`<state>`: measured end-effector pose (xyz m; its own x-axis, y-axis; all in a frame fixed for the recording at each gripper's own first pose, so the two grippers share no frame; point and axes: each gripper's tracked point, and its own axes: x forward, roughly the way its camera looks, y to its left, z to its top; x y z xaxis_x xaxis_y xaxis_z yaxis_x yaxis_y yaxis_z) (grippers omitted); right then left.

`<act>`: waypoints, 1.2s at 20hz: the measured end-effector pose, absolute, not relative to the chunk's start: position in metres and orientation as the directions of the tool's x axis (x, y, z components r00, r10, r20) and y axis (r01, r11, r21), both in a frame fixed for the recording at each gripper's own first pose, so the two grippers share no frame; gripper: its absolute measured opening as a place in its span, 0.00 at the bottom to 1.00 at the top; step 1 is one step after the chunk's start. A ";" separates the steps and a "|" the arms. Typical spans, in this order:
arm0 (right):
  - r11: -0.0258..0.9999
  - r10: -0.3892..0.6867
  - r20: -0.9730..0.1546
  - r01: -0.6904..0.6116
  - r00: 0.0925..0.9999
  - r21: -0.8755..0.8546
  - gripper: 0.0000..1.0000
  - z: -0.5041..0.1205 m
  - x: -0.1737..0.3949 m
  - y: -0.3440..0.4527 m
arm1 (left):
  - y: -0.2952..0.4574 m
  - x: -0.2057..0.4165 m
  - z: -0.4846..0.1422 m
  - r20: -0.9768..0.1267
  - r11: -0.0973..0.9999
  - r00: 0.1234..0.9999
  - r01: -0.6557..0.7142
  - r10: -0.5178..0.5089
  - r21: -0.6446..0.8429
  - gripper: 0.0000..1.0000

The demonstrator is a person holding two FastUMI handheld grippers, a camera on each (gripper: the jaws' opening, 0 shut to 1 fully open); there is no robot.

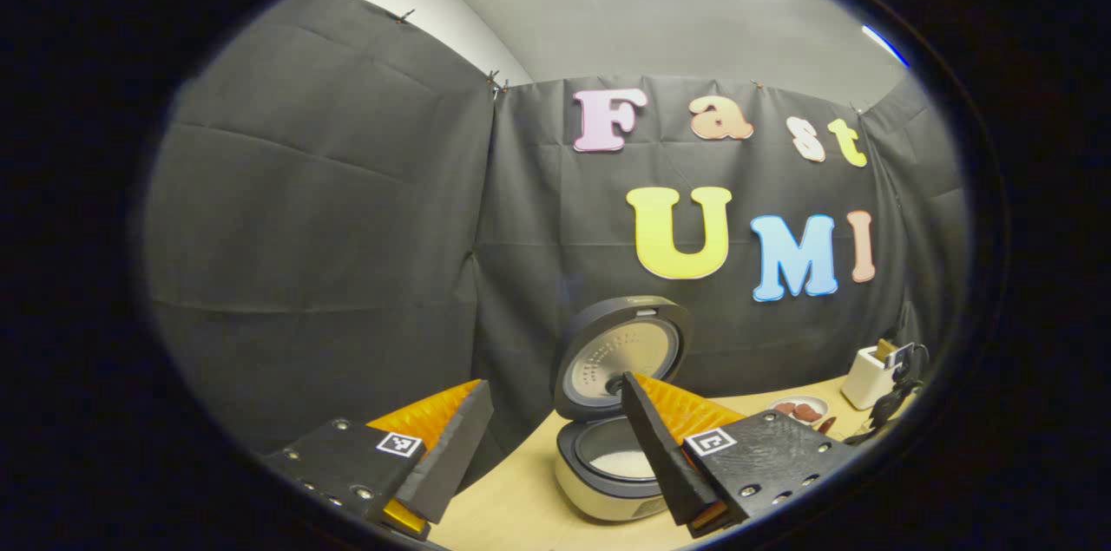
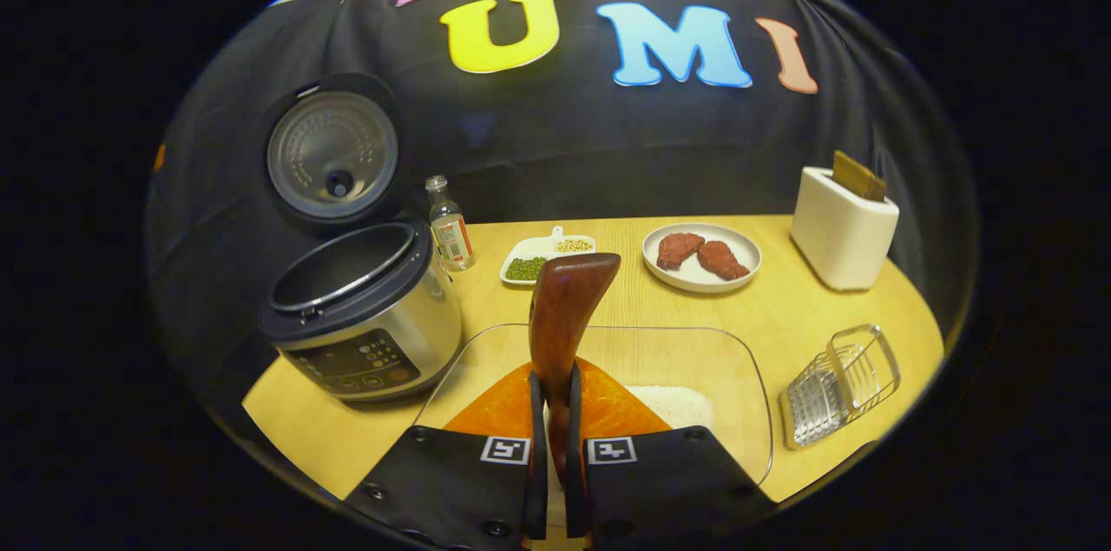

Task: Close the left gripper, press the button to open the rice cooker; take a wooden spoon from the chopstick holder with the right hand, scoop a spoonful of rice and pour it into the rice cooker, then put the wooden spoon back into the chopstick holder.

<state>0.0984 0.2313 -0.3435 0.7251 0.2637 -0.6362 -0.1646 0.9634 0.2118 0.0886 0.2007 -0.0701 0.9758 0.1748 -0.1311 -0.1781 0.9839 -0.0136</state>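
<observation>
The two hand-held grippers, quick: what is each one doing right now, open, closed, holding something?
Left hand-held gripper: open, holding nothing.
Right hand-held gripper: closed on the wooden spoon, above the clear rice container.

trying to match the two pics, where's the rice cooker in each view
Left gripper view: rice cooker low, centre-right, lid up, partly behind the left gripper.
Right gripper view: at left, lid up, pot open.
Shared landmark: the white chopstick holder at far right in both.
</observation>
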 end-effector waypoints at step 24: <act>0.505 0.426 -0.494 0.253 0.758 0.825 0.10 -0.249 0.176 0.205 | 0.201 0.091 -0.054 -0.096 0.983 0.978 -0.183 0.184 0.012 0.92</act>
